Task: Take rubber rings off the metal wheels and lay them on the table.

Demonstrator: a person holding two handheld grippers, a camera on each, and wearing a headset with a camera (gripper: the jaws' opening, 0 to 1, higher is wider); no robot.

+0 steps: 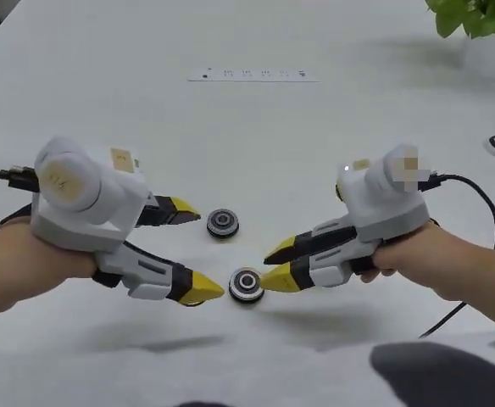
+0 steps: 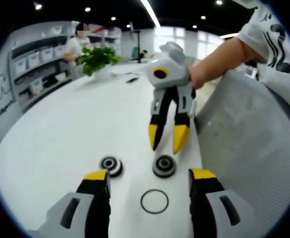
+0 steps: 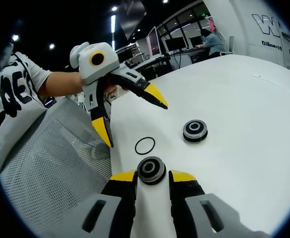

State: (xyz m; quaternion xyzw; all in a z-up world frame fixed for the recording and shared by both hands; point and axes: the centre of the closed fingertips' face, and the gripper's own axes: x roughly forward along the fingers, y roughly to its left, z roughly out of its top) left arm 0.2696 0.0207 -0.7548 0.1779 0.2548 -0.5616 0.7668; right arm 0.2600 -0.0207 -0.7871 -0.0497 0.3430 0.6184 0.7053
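The rubber ring (image 3: 140, 170) hugging the near wheel (image 1: 246, 285) looks soft, stretchy, light (the metal likely slick), so pinch its outer edge. It sits just beyond the right gripper's (image 1: 267, 264) narrowly parted, empty jaws; a freed ring (image 2: 154, 190) lies between the left gripper's (image 1: 209, 251) wide-spread jaws.

A nearer wheel (image 1: 246, 284) and a farther wheel (image 1: 222, 223), 2 in all, lie apart on the white table (image 1: 230, 127). The left gripper (image 1: 199, 248) gapes wide, and the right gripper (image 1: 270, 265), narrowly parted, points just beside the nearer wheel.
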